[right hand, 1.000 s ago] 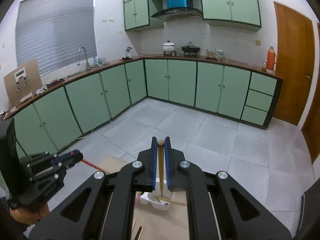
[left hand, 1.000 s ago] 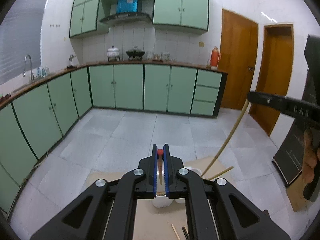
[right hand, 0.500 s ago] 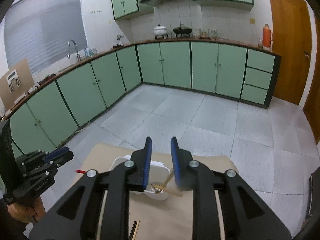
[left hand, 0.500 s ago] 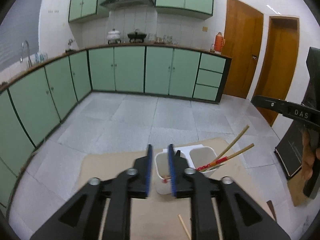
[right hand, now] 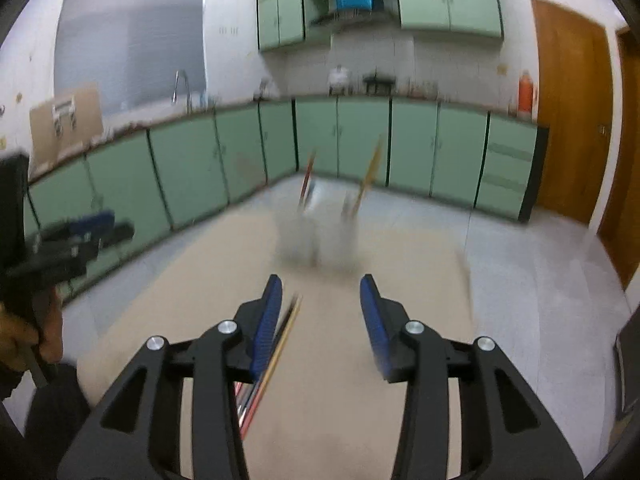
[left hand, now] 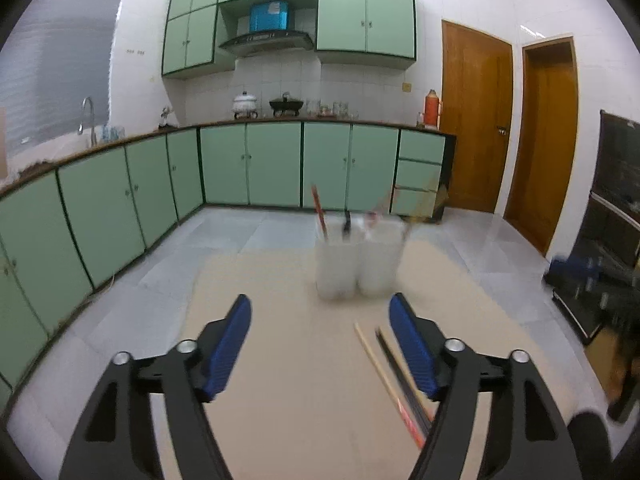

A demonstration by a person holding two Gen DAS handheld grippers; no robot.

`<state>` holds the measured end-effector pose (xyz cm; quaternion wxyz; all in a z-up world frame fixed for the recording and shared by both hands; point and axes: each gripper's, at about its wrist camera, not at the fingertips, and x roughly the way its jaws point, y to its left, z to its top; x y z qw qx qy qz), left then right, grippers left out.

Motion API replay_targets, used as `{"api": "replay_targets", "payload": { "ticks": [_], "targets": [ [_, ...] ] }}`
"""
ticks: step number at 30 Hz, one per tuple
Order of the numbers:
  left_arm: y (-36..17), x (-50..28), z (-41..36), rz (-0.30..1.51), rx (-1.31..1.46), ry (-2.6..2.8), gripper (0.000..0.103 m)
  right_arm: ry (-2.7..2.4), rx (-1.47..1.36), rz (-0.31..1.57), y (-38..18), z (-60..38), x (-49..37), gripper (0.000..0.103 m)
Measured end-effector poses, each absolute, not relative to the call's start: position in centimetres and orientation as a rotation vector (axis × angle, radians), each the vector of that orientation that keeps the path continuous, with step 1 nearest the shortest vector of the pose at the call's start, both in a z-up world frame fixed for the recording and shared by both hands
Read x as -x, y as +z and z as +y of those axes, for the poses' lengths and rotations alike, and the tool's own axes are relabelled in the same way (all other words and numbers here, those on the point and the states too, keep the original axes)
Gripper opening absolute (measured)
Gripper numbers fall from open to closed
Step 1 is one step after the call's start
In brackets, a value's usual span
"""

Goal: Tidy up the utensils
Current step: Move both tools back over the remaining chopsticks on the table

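Two white utensil cups (left hand: 358, 262) stand side by side on a tan mat (left hand: 296, 380), with chopsticks sticking up from them. They also show, blurred, in the right wrist view (right hand: 316, 240). My left gripper (left hand: 320, 346) is open and empty, low over the mat, short of the cups. Loose chopsticks (left hand: 394, 380) lie on the mat by its right finger. My right gripper (right hand: 320, 322) is open and empty; the same loose chopsticks (right hand: 272, 364) lie by its left finger.
Green kitchen cabinets (left hand: 256, 164) run along the far and left walls. Wooden doors (left hand: 476, 128) are at the right. A dark rack (left hand: 616, 232) stands at the far right. The left gripper's handle and hand (right hand: 44, 264) show at the right wrist view's left edge.
Both grippers were shut on a chopstick above the cups, then opened and let them drop in. Both have since pulled back and lowered, jaws now wide apart.
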<state>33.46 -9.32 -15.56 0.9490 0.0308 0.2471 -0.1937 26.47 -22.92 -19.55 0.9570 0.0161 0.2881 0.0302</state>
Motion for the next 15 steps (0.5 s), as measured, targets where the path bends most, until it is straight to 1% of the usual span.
{"api": "replay_targets", "payload": {
  "ticks": [3,5,7,10,15],
  "targets": [
    [-20.6,-30.8,-9.8,0.602,-0.056,-0.417,0.073,0.077,-0.017,0.684,-25.3,-20.2,-24.1,0.039],
    [-22.8,-29.4,-9.7,0.624,-0.048,-0.413,0.073,0.089,-0.014,0.753,-29.2,-18.4,-23.0,0.038],
    [-24.3,-28.5,-9.6,0.637,-0.05,-0.391,0.073,0.088,0.0,0.785,-31.3,-17.2,-22.6,0.037],
    [-25.3,-28.0,-9.1,0.654,-0.033,-0.369,0.073,0.106,-0.003,0.815,-32.9,-15.9,-22.9,0.037],
    [-25.5,-28.1,-7.9,0.658,-0.011,-0.339,0.072,0.113,0.036,0.787,-33.1,-15.3,-24.5,0.035]
  ]
}}
